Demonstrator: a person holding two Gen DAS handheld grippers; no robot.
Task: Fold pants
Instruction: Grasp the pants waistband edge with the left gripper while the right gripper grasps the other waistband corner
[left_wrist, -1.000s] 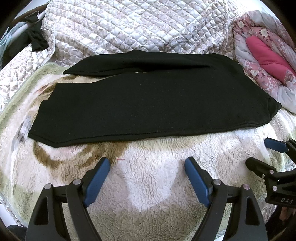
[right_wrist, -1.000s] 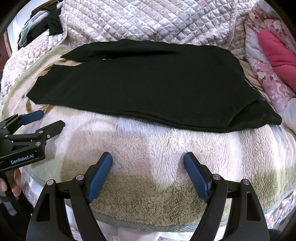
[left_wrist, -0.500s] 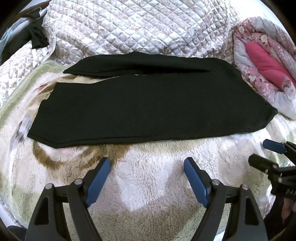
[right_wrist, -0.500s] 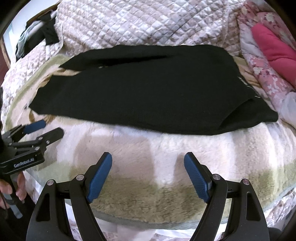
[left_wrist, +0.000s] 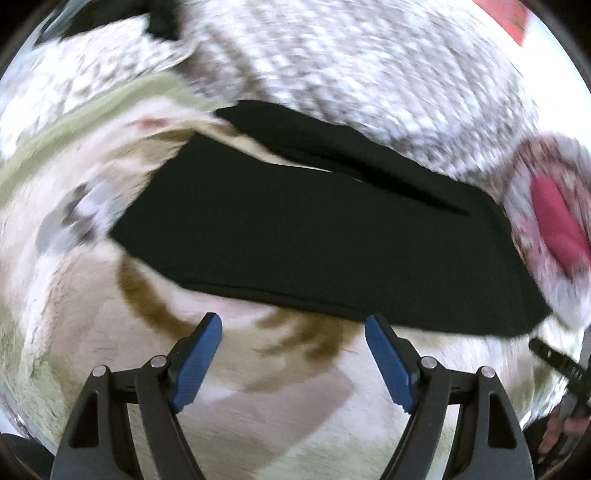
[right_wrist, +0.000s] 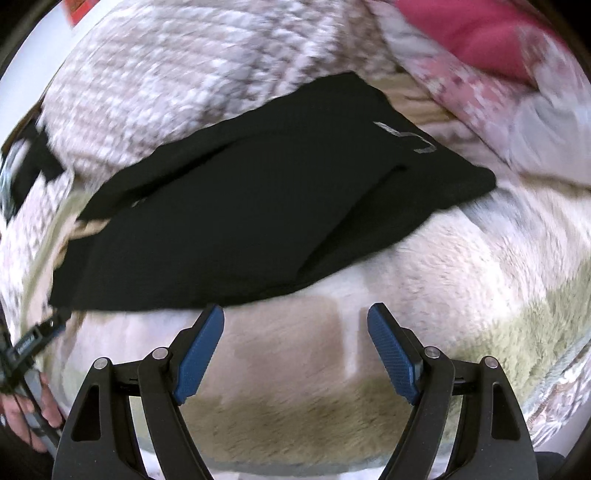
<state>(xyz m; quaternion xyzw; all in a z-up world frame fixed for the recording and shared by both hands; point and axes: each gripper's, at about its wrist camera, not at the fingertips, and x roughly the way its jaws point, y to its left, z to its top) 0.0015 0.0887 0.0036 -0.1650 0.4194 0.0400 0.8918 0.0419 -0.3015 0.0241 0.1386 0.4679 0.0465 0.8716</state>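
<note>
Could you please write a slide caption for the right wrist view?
Open right gripper poised at the near edge of black pants spread on a fleece blanket.

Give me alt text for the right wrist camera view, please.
Black pants lie spread flat on a fleecy blanket, blurred by motion. The open right gripper hovers empty just short of their near edge.
</note>
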